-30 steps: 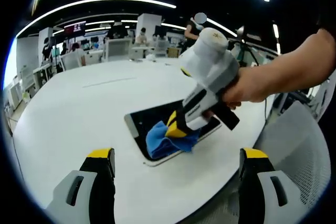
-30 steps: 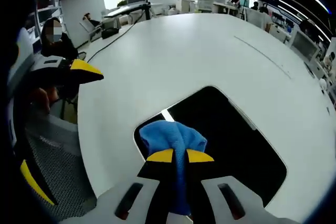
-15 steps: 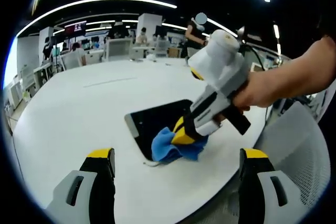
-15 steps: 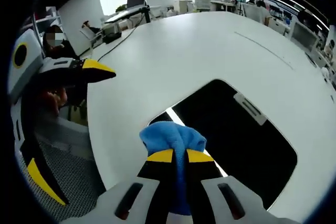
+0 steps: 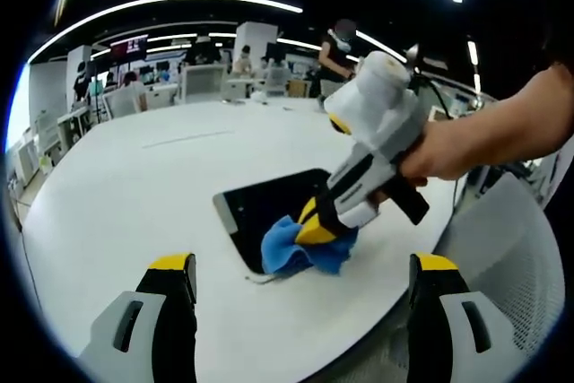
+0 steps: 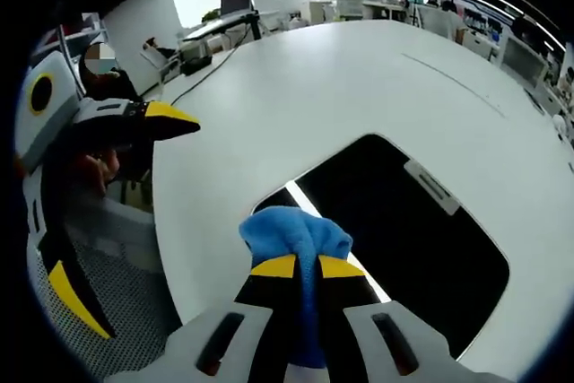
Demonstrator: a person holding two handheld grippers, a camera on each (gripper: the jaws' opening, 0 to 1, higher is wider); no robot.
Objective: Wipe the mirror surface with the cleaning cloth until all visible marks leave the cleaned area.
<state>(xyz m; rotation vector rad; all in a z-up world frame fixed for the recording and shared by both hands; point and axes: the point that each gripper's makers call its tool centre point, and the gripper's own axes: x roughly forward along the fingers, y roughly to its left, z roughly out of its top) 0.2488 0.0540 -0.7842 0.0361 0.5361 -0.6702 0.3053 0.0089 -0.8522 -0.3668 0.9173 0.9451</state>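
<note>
Since a second ago the right gripper (image 5: 316, 230) has dragged the crumpled blue cleaning cloth (image 6: 296, 232) from the middle of the dark rectangular mirror (image 6: 399, 239) to its near right corner, where cloth meets glass. Its jaws stay pinched on the cloth. No marks show on the glass, so wiping looks mostly done, though I cannot confirm it. The left gripper (image 5: 300, 325) hangs spread over the round white table (image 5: 126, 186), in an open office.
</note>
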